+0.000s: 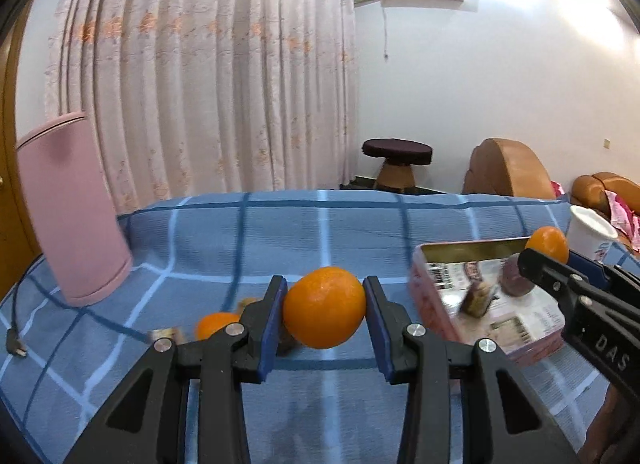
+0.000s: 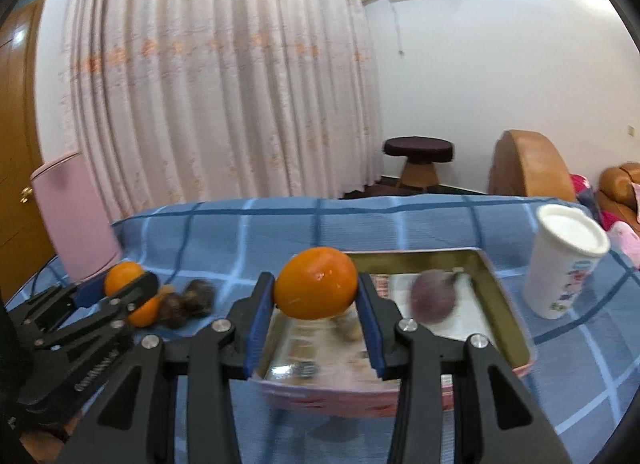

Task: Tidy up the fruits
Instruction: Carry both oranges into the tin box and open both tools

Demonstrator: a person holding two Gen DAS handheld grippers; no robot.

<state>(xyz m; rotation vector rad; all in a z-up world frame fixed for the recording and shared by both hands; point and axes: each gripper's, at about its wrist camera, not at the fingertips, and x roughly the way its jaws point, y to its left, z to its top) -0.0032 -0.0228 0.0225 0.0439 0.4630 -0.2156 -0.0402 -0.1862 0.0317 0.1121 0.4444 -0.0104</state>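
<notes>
Item 1: left gripper (image 1: 325, 310), centre foreground of the left wrist view, jaws clamped on an orange (image 1: 324, 307) by its sides and carrying it clear of the blue checked cloth (image 1: 248, 232).

Item 2: right gripper (image 2: 316, 296), centre of the right wrist view, jaws pressed against a second orange (image 2: 316, 283), hanging over the near left part of the tin tray (image 2: 506, 312) (probably the collection point, so a drop looks next).

Item 3: tray contents: one purple round fruit (image 2: 434, 300) toward its right; a small brown piece beneath the held orange, too blurred to name.

Item 4: unsorted stock at left of the right wrist view: third orange (image 2: 145, 312) and dark brown fruits (image 2: 188, 302), beside the tray on the cloth.

Item 5: white cup (image 2: 564, 260), right of the tray, upright.
</notes>
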